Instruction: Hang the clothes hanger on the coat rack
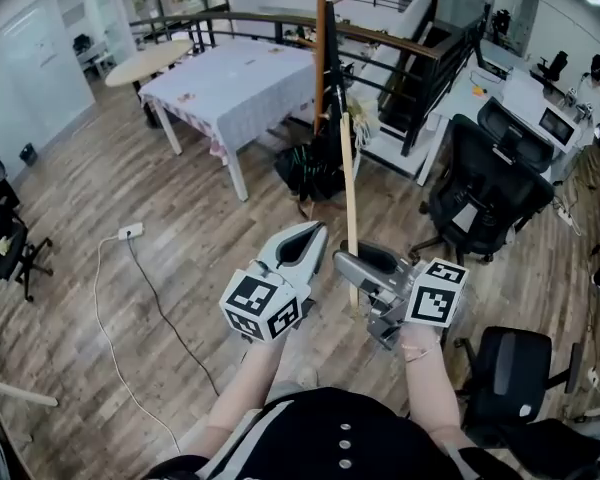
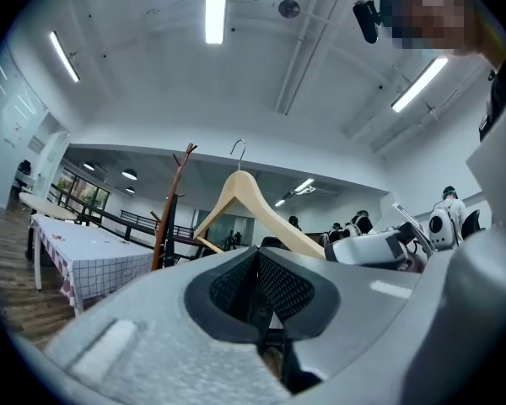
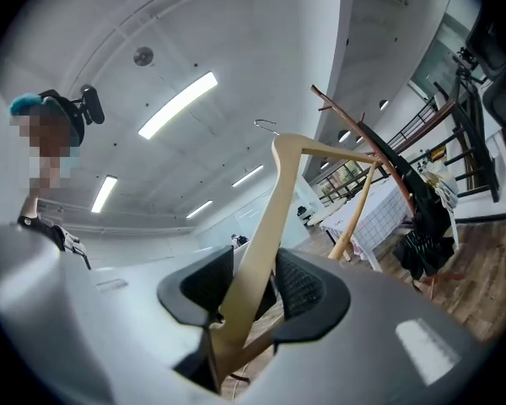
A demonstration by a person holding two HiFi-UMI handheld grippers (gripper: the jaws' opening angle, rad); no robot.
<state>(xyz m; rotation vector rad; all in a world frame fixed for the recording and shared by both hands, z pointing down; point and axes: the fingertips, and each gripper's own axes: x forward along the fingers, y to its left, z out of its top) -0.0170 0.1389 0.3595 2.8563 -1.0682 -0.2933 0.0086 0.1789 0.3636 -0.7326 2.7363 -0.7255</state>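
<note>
Between the pads of the right gripper (image 3: 251,287) sits one arm of the wooden clothes hanger (image 3: 274,201). The jaws are clamped on it, the pale wood passes up through the gap, and the metal hook (image 3: 267,125) is at the top. The left gripper (image 2: 257,289) has its jaws pressed together with nothing between them. It is held just beside the right gripper, at about the same height, and is clear of the hanger. Both grippers are carried in front of the person's torso and point ahead. The hanger stands upright, off the floor and apart from the coat rack (image 1: 320,58), a brown wooden pole with angled pegs that rises beyond the grippers. A dark bundle (image 1: 310,168) sits low against the rack. A table (image 1: 230,98) under a checked cloth stands to the rack's left, and a black office chair (image 1: 485,183) stands to its right. The floor (image 1: 100,198) is wood plank.
</note>
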